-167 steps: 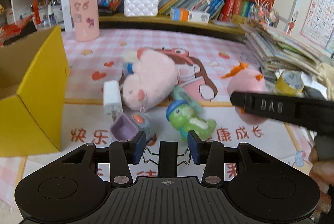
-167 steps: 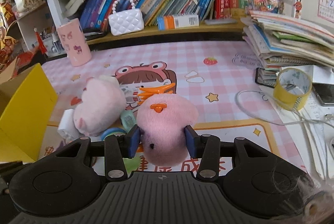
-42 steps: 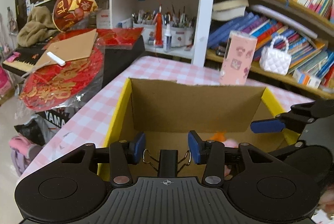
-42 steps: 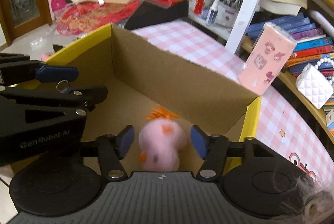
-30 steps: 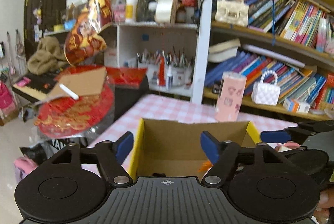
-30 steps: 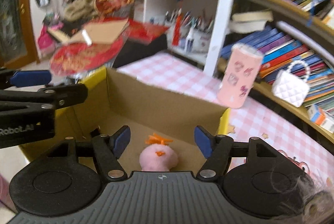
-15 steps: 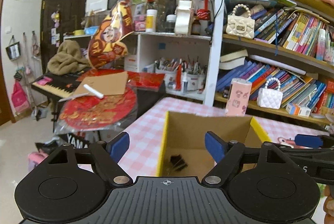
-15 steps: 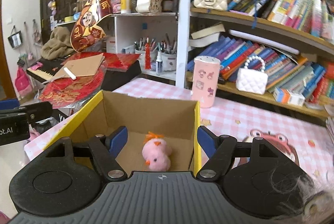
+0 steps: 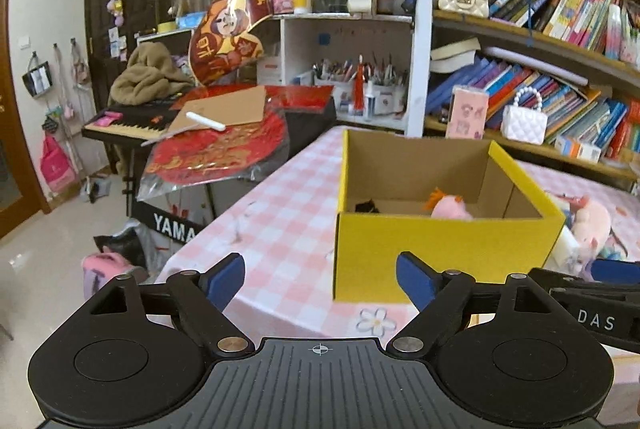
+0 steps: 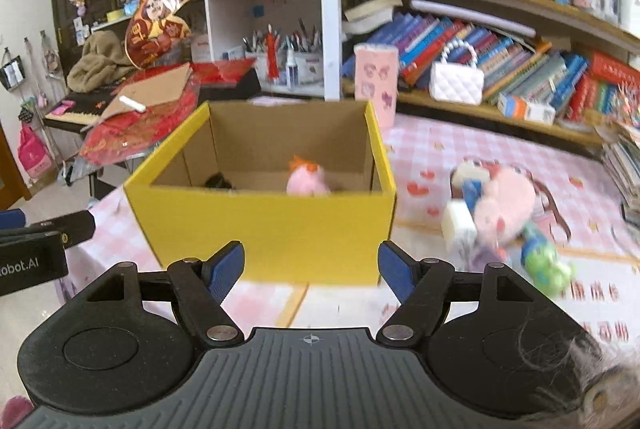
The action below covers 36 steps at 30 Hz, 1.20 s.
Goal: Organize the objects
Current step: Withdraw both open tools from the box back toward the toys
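The yellow cardboard box (image 9: 440, 249) stands on the pink checked table, and I see it from outside, over its front wall. Inside it lie the pink chick plush (image 9: 450, 207) and a black binder clip (image 9: 367, 206). My left gripper (image 9: 320, 277) hovers short of the box, its jaws opening with nothing between them. My right gripper (image 10: 311, 263) is open and empty in front of the box (image 10: 272, 229), where the chick (image 10: 308, 181) also shows. Right of the box lie a pink plush (image 10: 506, 205), a white block (image 10: 458, 223) and a green toy (image 10: 544, 265).
A pink cup (image 10: 376, 89) and a white purse (image 10: 456, 83) stand behind the box below shelves full of books. A book stack (image 10: 624, 165) sits at the far right. The table's left edge drops to the floor beside a keyboard (image 9: 132, 121) under red clutter.
Both grippers have drawn back out of the box and their jaws stand wider. The chick and the clip stay inside. The right view has swung to take in the toys on the mat.
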Motion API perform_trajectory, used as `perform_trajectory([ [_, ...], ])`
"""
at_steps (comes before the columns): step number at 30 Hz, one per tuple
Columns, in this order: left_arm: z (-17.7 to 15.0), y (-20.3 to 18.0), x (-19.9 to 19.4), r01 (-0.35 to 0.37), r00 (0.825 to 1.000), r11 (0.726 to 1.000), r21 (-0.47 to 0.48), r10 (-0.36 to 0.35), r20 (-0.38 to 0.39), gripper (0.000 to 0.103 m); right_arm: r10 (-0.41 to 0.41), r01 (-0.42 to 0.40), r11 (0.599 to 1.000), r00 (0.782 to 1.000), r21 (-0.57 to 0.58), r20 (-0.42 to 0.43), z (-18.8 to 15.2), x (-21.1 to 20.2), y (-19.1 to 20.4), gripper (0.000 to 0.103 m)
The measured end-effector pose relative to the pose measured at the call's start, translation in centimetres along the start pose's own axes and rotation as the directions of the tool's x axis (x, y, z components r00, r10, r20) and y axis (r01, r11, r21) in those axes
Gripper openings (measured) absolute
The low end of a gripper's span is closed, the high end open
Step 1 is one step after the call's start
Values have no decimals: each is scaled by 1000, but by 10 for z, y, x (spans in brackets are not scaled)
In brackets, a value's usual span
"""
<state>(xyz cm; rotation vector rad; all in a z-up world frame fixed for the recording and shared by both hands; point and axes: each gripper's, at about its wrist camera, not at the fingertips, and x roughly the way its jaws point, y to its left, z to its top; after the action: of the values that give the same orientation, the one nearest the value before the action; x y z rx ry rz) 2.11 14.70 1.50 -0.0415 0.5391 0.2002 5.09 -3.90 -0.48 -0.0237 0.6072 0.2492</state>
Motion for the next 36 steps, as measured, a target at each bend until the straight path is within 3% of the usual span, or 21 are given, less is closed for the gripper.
perform_trajectory([
  [5,-12,0,-8,3,1000,1000,21,-2,-27,86,-24,25,999,1000,47,-20,-18,-11,0,72],
  [20,-38,-11,-21,127,988,990,54,-122,-96,91,-101,105,992,994,77,-45,-47,-39,-2,75],
  [36,-44,-57,-17,275,955,951,137,-255,-148,91,-245,263,945,963,197,-113,-68,-58,-48,79],
])
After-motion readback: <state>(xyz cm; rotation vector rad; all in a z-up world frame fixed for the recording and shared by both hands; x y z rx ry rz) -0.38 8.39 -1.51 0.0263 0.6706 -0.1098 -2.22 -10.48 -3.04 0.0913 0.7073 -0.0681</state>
